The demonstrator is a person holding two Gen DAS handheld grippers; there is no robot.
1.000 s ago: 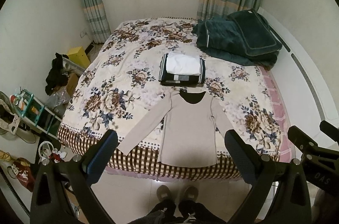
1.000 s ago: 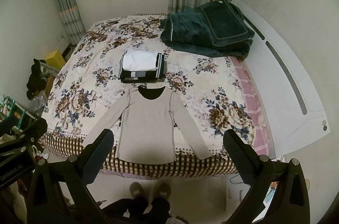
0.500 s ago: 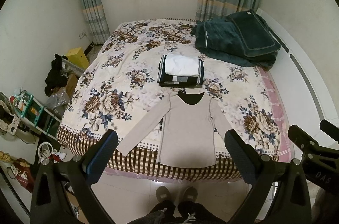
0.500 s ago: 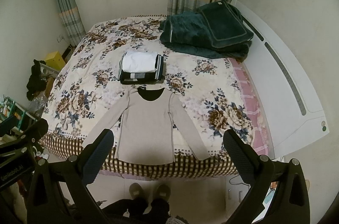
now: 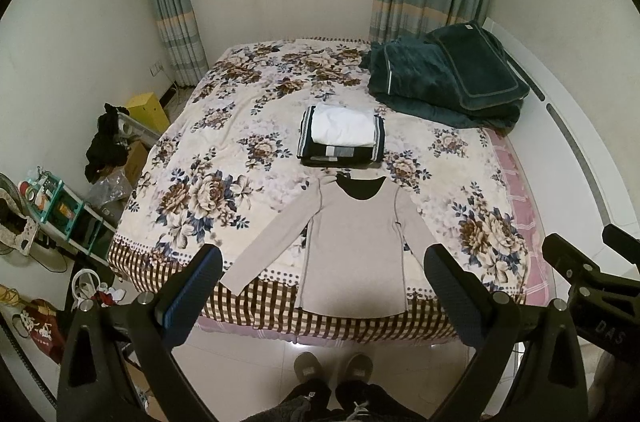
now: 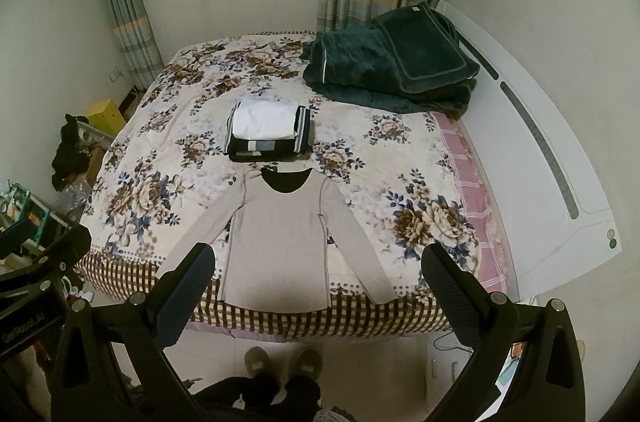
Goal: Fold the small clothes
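the beige long-sleeved top point(image 5: 354, 242) lies flat, sleeves spread, at the foot of the bed point(image 5: 224, 150), ready for folding, just short of the folded stack point(image 5: 342, 136), while left gripper point(image 5: 322, 298) and right gripper point(image 6: 318, 296) hover above it, fingers released and empty.

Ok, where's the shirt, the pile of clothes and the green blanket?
shirt point(image 5: 354, 246), left wrist view, chest.
pile of clothes point(image 5: 344, 124), left wrist view, white top piece.
green blanket point(image 6: 360, 70), right wrist view, folded middle.
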